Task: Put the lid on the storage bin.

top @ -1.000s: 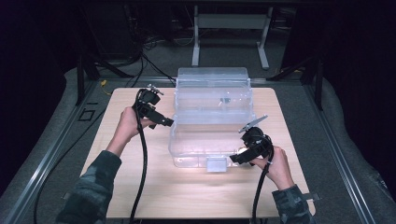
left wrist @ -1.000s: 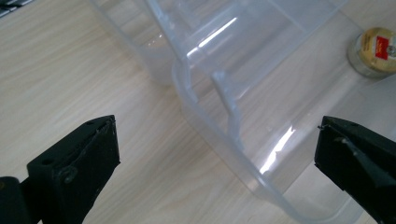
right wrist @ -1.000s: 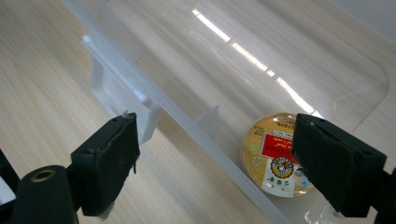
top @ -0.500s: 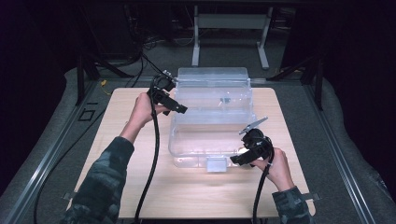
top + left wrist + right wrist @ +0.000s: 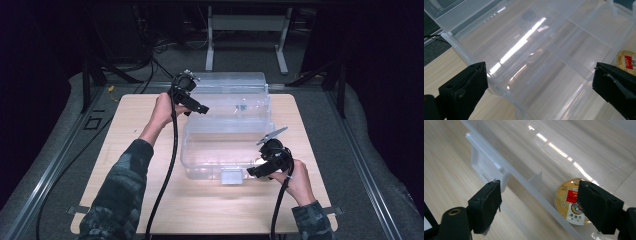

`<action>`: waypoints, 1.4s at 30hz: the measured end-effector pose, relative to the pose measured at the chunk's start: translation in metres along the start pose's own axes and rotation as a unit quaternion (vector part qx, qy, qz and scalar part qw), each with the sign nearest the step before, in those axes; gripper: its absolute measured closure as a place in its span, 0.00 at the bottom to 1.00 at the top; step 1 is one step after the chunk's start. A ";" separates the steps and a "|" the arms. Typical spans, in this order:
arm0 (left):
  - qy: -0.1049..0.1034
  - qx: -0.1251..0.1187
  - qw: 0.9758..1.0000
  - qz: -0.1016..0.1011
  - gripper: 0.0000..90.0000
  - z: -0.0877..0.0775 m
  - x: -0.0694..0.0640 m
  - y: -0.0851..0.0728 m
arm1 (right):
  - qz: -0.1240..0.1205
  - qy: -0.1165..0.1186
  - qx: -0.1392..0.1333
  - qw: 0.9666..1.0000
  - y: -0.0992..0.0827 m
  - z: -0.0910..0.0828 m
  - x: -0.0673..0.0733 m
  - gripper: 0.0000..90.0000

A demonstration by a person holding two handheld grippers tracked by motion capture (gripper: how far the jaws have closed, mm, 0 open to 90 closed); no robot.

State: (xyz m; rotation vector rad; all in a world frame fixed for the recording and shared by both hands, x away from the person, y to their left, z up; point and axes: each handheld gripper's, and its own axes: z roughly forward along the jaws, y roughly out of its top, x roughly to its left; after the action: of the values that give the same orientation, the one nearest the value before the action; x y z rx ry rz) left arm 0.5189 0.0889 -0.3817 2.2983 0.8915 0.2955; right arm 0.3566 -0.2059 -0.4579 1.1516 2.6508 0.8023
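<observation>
Since a second ago, the left gripper [image 5: 202,108] is moving from the table's left side toward twelve o'clock and rightward, now hanging over the clear plastic box [image 5: 227,130] at its ten o'clock corner. Its jaws are standing wide apart, with nothing between them. The right gripper [image 5: 254,171] is staying put at the box's five o'clock corner beside the latch tab [image 5: 230,176]; its jaws have just been closing slightly, yet they are still gaping, straddling the box's front rim [image 5: 524,181] without pressing it. A round gold tin [image 5: 572,201] is lying inside the box near that rim. The box is sitting mid-table on the wooden table [image 5: 130,150].
</observation>
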 end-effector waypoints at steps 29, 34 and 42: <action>0.049 -0.007 0.999 0.011 0.63 0.037 -0.004 0.008 | 0.012 -0.015 0.006 1.000 -0.002 0.018 0.010 0.59; 0.049 0.000 0.999 0.017 0.69 0.035 -0.005 0.009 | 0.019 -0.017 -0.013 1.000 -0.006 0.020 0.010 0.59; 0.047 0.015 0.998 0.030 0.78 0.034 -0.011 0.013 | 0.030 -0.030 -0.030 0.999 -0.008 0.020 0.014 0.57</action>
State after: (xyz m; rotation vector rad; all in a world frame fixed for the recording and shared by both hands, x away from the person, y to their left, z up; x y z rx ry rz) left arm 0.5315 0.0574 -0.3992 2.3579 0.8783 0.4223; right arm 0.3486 -0.1918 -0.4781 1.2244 2.5378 0.8361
